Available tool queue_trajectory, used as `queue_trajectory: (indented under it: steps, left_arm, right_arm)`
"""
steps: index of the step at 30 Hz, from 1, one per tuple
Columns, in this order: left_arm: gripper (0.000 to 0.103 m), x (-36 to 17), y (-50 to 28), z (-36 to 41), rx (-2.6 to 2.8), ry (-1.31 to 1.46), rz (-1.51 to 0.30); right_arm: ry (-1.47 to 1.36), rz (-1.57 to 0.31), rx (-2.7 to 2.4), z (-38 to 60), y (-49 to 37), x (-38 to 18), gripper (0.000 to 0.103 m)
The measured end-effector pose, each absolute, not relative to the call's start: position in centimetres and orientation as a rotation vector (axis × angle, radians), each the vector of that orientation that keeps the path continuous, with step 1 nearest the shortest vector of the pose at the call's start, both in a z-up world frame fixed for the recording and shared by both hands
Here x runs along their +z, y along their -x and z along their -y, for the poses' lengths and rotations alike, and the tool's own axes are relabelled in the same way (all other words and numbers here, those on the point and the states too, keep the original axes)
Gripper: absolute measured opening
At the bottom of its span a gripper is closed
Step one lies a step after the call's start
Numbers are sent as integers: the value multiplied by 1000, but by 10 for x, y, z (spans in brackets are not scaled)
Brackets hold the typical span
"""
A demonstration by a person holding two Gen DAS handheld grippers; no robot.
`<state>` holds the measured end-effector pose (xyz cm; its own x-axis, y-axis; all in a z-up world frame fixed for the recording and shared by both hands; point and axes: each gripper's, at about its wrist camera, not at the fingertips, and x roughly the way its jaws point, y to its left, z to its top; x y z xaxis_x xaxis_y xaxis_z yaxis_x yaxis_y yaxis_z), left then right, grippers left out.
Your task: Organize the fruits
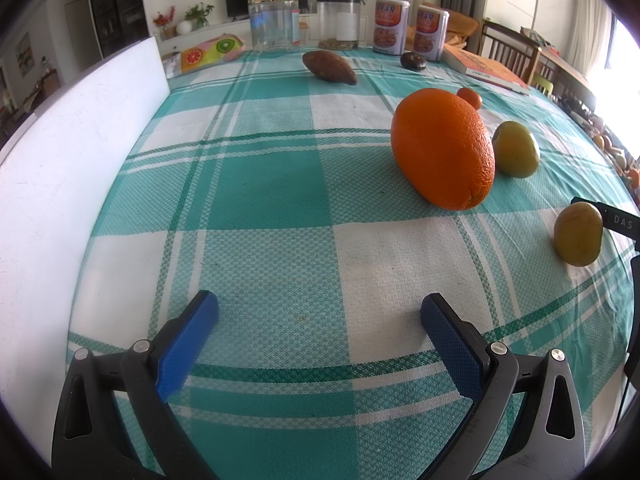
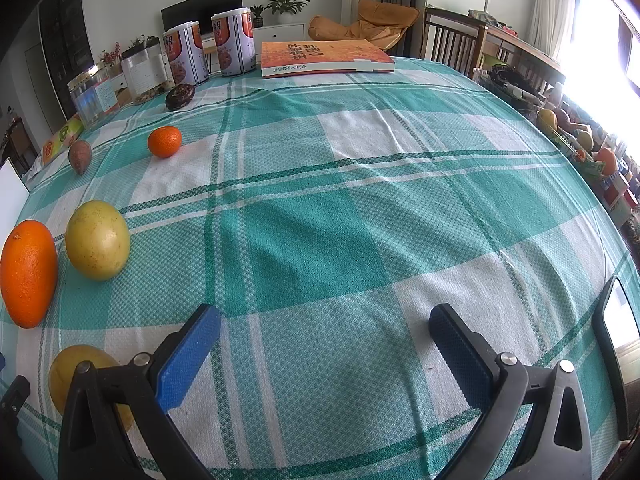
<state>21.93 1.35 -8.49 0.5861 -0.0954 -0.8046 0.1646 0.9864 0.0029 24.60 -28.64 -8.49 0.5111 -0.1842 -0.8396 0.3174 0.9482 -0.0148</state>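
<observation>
A large orange (image 1: 442, 148) lies on the green-checked tablecloth (image 1: 260, 184), ahead and right of my open, empty left gripper (image 1: 319, 312). Behind it are a small tangerine (image 1: 470, 97) and a yellow-green fruit (image 1: 516, 149); another yellow fruit (image 1: 578, 234) lies at the right. A brown sweet potato (image 1: 329, 66) and a dark round fruit (image 1: 413, 60) lie farther back. My right gripper (image 2: 325, 322) is open and empty; the orange (image 2: 28, 272), yellow fruits (image 2: 97, 240) (image 2: 76, 368), tangerine (image 2: 164, 141), sweet potato (image 2: 79, 156) and dark fruit (image 2: 180, 96) lie to its left.
A white board (image 1: 72, 160) stands along the table's left edge. Clear jars (image 1: 274, 20), two printed cans (image 1: 408, 28) and an orange book (image 2: 324, 58) stand at the far edge. Wooden chairs (image 2: 452, 40) and a cluttered shelf (image 2: 580, 144) are at the right.
</observation>
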Motion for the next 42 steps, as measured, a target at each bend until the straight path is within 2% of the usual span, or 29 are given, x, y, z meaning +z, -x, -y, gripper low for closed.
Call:
queue_trajectory:
  steps: [42]
  left_arm:
    - [102, -85, -220, -13, -151, -81, -932]
  right_arm:
    - [-146, -982, -247, 298, -235, -85, 103]
